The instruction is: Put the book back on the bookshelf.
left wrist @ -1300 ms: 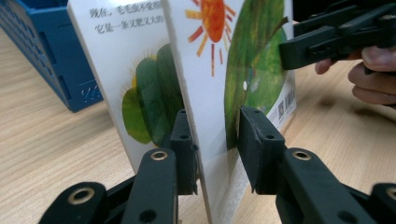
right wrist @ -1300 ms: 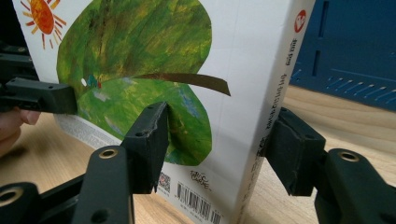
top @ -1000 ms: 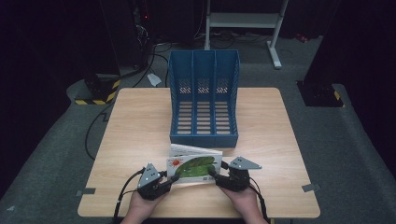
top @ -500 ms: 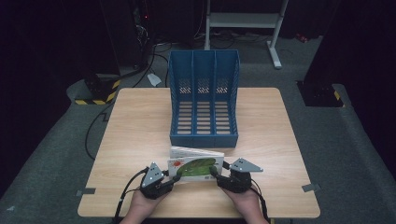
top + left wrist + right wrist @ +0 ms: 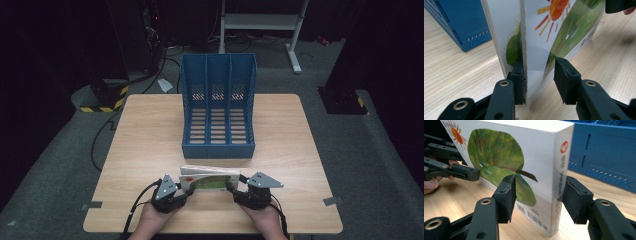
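A picture book (image 5: pixel 210 181) with a green leaf and an orange sun on its cover stands on its long edge near the table's front edge, between my two grippers. My left gripper (image 5: pixel 184 189) is at its page end. In the left gripper view its jaws (image 5: pixel 539 75) close on the front cover (image 5: pixel 564 32), with one jaw slipped between the cover and the white page block. My right gripper (image 5: pixel 231 189) grips the spine end. The right gripper view shows the jaws (image 5: pixel 539 195) pressed on both faces of the book (image 5: pixel 499 157).
A blue three-slot file holder (image 5: pixel 218 149) lies on its back mid-table, just beyond the book, its front wall close (image 5: pixel 604 150). Bare wooden table (image 5: pixel 145 140) spreads to both sides. On the floor stand a black post with a striped base (image 5: pixel 105 100) and a white frame (image 5: pixel 260 22).
The book has tipped up from a leaning slant to stand more upright on its edge. Both grippers keep their hold at its ends and have barely shifted.
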A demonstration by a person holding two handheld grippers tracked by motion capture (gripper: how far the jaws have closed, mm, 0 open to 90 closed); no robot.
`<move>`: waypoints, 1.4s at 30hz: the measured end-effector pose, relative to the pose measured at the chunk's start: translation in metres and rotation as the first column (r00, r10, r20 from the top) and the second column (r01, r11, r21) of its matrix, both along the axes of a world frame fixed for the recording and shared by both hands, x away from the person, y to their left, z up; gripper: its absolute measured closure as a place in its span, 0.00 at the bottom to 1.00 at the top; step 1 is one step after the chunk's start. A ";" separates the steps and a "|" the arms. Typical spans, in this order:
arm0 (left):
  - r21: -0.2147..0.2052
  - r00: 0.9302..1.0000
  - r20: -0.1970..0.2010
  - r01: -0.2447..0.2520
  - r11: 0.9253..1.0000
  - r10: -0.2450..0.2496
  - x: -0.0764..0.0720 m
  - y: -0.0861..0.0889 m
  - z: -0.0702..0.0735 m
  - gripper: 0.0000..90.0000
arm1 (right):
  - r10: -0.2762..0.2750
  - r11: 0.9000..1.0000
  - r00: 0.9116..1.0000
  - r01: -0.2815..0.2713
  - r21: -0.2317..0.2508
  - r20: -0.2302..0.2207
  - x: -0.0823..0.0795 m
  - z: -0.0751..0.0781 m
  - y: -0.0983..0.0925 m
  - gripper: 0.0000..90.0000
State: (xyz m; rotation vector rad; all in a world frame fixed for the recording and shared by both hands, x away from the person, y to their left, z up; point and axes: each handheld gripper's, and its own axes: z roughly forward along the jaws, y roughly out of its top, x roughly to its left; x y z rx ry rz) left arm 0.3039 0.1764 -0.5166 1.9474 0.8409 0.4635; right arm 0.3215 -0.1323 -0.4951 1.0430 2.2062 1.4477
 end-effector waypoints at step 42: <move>0.043 0.934 -0.073 -0.347 0.937 0.349 0.004 0.075 -0.003 0.44 | 0.181 0.983 0.981 -0.181 -0.006 0.072 0.014 0.019 0.019 0.42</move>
